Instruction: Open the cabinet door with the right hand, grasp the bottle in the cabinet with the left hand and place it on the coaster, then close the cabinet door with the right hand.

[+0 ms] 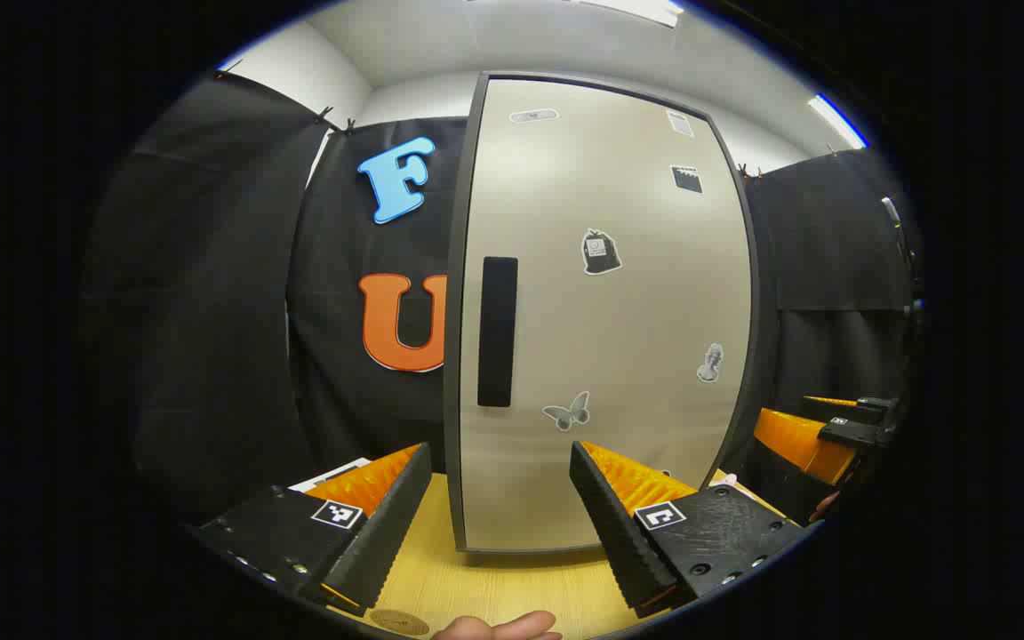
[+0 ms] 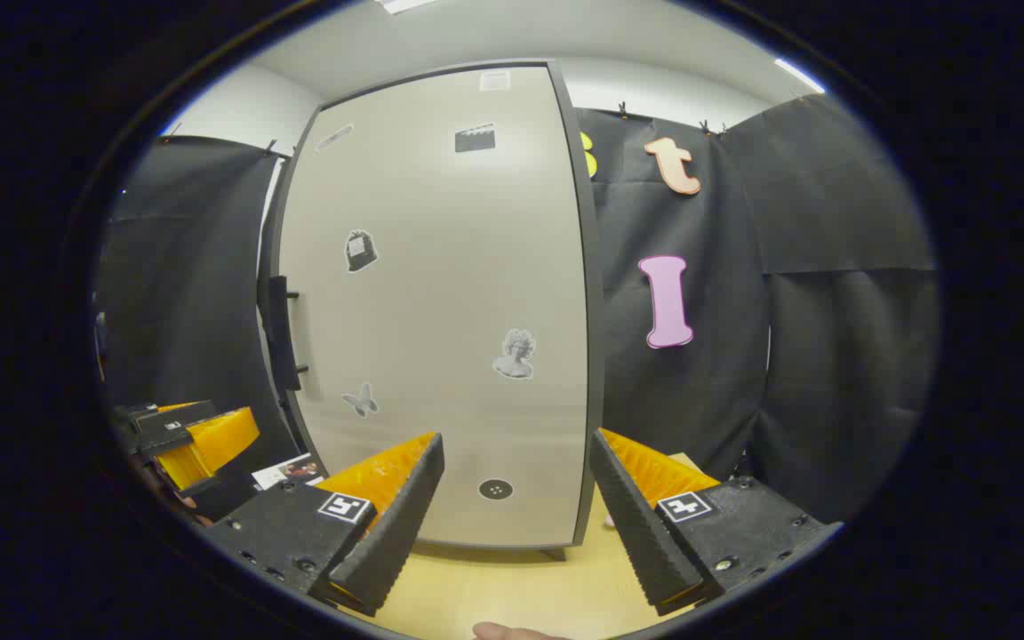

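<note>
A tall beige cabinet (image 1: 605,311) with a dark frame stands on the yellow table, its door shut and dotted with small stickers. A black vertical handle (image 1: 497,331) sits near the door's left edge; in the right gripper view that handle (image 2: 279,331) shows side-on at the left. My left gripper (image 1: 501,498) is open in front of the door's lower part, a short way off. My right gripper (image 2: 516,493) is open too, facing the door's lower right. The right gripper (image 1: 836,434) appears at the far right of the left gripper view. A round coaster (image 1: 398,620) lies at the table's near edge.
The yellow table (image 1: 512,587) runs under both grippers. A white printed card (image 2: 285,471) lies on the table left of the cabinet. Black cloth walls close in on both sides. A fingertip (image 1: 499,628) shows at the bottom edge.
</note>
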Tool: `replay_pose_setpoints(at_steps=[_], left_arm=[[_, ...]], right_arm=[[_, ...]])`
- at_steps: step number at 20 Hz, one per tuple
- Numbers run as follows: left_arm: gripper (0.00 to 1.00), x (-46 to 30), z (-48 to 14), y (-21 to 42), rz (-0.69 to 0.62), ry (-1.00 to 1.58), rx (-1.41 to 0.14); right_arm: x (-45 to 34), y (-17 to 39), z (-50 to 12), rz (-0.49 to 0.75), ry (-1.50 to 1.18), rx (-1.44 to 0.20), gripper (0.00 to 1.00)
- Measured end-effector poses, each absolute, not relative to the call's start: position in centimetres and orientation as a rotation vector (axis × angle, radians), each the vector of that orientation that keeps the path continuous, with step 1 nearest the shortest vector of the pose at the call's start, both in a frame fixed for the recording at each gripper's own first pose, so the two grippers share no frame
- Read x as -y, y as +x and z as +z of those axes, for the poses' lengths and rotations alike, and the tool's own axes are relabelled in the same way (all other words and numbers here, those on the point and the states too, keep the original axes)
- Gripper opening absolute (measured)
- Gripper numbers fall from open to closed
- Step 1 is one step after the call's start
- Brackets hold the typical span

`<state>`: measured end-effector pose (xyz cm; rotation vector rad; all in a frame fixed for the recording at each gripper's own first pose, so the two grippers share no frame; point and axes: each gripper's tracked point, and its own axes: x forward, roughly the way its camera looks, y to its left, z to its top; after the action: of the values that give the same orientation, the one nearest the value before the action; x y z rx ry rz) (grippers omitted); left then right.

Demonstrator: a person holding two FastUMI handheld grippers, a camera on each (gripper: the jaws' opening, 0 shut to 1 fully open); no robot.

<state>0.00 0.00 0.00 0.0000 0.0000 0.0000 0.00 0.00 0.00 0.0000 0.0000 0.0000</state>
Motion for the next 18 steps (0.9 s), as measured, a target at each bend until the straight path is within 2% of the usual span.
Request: replay_pose_setpoints(at_steps=[1,18], left_arm=[[0.95,0.02,-0.02,-0.08,0.002,0.007,-0.003],[0.95,-0.08,0.26,0.04,0.010,0.002,0.000]], right_arm=[[-0.04,-0.07,-0.01,0.000,-0.005,-0.001,1.00],[-0.22,-0.17,0.13,0.013,-0.049,0.001,1.00]])
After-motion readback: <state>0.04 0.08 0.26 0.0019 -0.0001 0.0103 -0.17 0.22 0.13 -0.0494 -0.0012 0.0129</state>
